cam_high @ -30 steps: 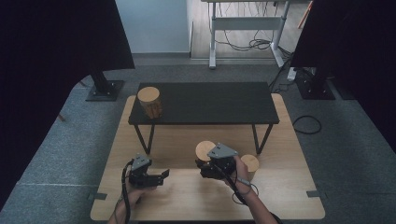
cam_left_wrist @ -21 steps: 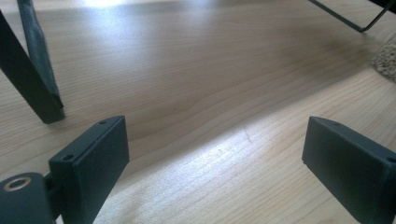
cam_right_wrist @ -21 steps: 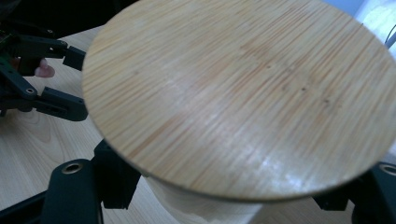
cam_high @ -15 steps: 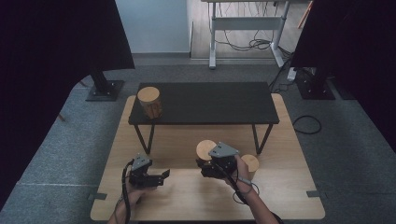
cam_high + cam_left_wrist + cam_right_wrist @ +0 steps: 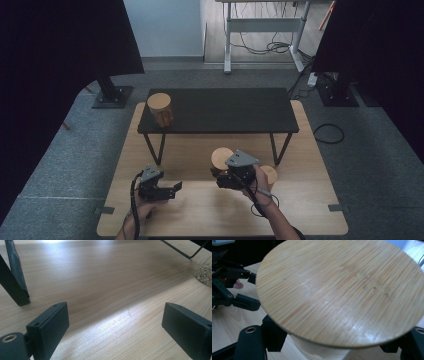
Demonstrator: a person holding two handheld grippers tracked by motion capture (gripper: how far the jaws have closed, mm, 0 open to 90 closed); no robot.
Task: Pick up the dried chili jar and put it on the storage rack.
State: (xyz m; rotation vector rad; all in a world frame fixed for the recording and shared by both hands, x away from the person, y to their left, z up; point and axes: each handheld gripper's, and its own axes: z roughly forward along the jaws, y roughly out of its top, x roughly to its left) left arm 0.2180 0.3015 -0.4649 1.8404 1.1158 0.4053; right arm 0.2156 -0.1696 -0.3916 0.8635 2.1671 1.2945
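Note:
My right gripper is shut on a round bamboo lid, holding it above the light wooden table. In the right gripper view the lid tilts toward the camera, and its paler plug sits between the black jaws. Just right of that hand stands a jar; the left gripper view shows it holding pale beans. A second jar with a wooden lid stands on the left end of the black side table. My left gripper rests low over the tabletop, open and with nothing in it.
The black side table stands on thin metal legs across the far half of the wooden table. Grey carpet surrounds the table. Dark curtains, a stand base and a desk frame with cables lie beyond.

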